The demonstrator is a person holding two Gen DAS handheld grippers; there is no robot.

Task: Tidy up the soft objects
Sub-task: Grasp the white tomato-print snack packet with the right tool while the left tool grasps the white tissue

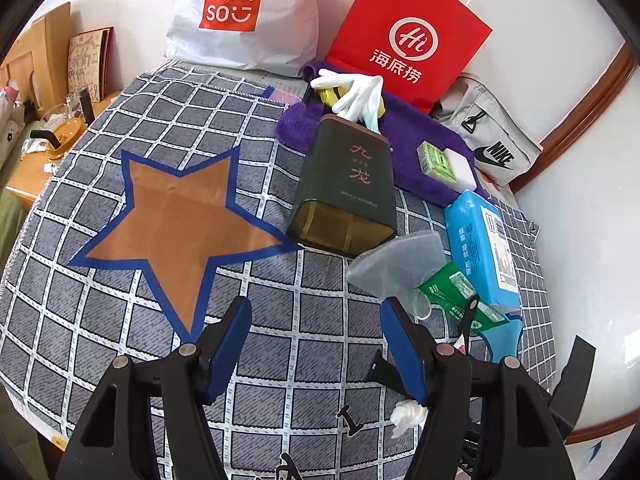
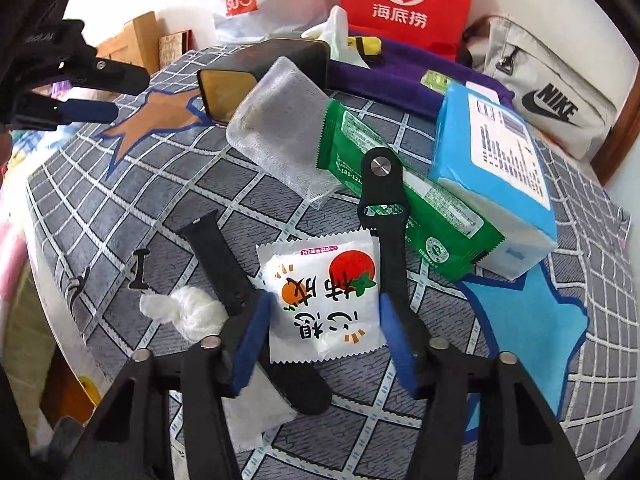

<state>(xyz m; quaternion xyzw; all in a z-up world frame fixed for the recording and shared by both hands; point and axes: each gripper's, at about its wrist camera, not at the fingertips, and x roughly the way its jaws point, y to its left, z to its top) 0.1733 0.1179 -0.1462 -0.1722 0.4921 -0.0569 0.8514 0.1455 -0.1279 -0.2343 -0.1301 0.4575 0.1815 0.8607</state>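
Above a grey checked cloth (image 1: 120, 240) strewn with soft goods: left gripper (image 1: 316, 320) held low and level, blue-padded fingers (image 1: 232, 344) spread wide over bare cloth, gripping nothing, just short of an orange star patch (image 1: 180, 216) edged in blue. Ahead and to its right, a dark green tin (image 1: 348, 188) on its side, open mouth toward the camera, white gloves (image 1: 352, 92) spilling from its far end onto a purple towel (image 1: 424, 148). Near the right finger, a translucent grey mesh pouch (image 1: 396, 264), a green wipes packet (image 1: 452, 288) and a blue tissue pack (image 1: 484, 244), the tissue pack lying against the green packet.

Right gripper (image 2: 320, 316) angled down toward the cloth, fingers (image 2: 256, 332) parted on either side of a white sachet (image 2: 320, 296) printed with a tomato, pads apart from its edges, not pinching it. Sachet flat on the cloth, partly over a black watch strap (image 2: 224, 268); a second strap piece (image 2: 384, 200) propped upright against the green wipes packet (image 2: 404, 192). A crumpled white wad (image 2: 184, 308) just beside the left finger. Blue star patch (image 2: 524, 328) under the tissue pack (image 2: 496, 152). Left gripper (image 2: 92, 92) visible at upper left, hovering over the orange star (image 2: 160, 116).

Behind, against the wall: a white Miniso bag (image 1: 240, 16), a red paper bag (image 1: 408, 36), a grey Nike bag (image 1: 496, 144).
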